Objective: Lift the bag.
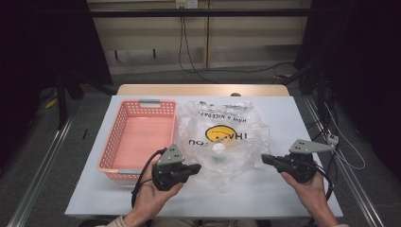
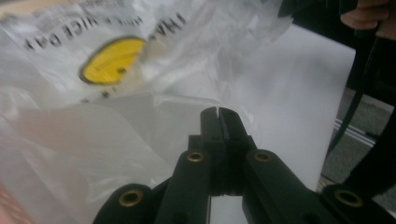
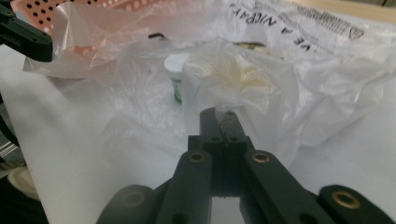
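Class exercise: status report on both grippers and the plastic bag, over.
Left gripper shut, at the plastic bag's near-left edge. Right gripper shut at its right edge. Small white-lidded jar inside bag. Pink basket left, clear of the work.

Your left tool (image 1: 196, 168) and right tool (image 1: 265, 159) are black, with brass screws, grey three-cornered plates and black cables.

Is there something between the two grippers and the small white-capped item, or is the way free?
Yes. The small white-capped item lies inside the clear plastic bag, so the bag's film covers it. The left gripper and the right gripper sit at the bag's near edges, both with jaws closed.
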Available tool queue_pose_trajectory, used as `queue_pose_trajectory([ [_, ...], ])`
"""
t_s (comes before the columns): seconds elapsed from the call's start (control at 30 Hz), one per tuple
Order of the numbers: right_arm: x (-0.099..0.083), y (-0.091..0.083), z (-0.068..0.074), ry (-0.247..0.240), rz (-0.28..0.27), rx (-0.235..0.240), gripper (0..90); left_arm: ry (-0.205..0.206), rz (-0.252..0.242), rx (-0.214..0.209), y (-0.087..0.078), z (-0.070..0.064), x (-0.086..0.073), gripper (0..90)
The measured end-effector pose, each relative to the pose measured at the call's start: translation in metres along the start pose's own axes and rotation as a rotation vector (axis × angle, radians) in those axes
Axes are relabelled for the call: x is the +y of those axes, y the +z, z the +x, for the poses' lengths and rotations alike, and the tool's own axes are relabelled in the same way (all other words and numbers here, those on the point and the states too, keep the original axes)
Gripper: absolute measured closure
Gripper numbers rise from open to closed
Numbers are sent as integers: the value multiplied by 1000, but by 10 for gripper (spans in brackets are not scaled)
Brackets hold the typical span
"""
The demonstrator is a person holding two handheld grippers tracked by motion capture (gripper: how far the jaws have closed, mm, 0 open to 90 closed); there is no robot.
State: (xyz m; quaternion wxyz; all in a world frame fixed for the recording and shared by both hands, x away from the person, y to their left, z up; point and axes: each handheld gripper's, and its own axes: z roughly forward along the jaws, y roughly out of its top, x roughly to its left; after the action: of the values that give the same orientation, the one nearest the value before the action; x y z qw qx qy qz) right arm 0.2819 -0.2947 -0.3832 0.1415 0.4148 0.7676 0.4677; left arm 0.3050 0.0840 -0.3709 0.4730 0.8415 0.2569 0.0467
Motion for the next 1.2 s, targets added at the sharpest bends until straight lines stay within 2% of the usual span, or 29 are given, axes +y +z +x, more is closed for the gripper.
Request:
queue_pose_trajectory([
  [0.07,4,-1,-1,-5,-12,-2,900,-1,-35,13,-8,5,9,900],
  [0.13,17,-3,-6,-8,-44,-6,900,1,-69,31,-15,12,19,900],
  [0.2,22,-4,-7,-5,-55,-9,900,-14,-104,48,-22,19,28,900],
  [0.27,33,-7,-11,-9,-77,-15,900,-15,-136,66,-29,25,38,900],
  [0.3,45,-10,-15,-12,-103,-21,900,-10,-152,76,-32,28,43,900],
  [0.4,62,-15,-21,-16,-138,-30,900,-31,-194,87,-40,38,58,900],
  [0.47,72,-17,-24,-17,-160,-35,900,-26,-219,104,-45,42,65,900],
  [0.7,97,-24,-33,-15,-218,-54,900,-22,-293,151,-58,58,87,900],
  [0.8,104,-25,-36,-13,-232,-57,900,-32,-318,163,-64,65,98,900],
  [0.83,111,-27,-38,-11,-250,-61,900,-26,-325,171,-66,66,101,900],
  [0.97,123,-31,-40,-16,-268,-71,900,-6,-359,196,-77,70,117,900],
  [1.03,136,-37,-42,-25,-286,-85,900,-6,-377,205,-81,73,125,900],
  [1.2,154,-46,-43,-36,-320,-98,900,6,-424,232,-95,77,143,900],
])
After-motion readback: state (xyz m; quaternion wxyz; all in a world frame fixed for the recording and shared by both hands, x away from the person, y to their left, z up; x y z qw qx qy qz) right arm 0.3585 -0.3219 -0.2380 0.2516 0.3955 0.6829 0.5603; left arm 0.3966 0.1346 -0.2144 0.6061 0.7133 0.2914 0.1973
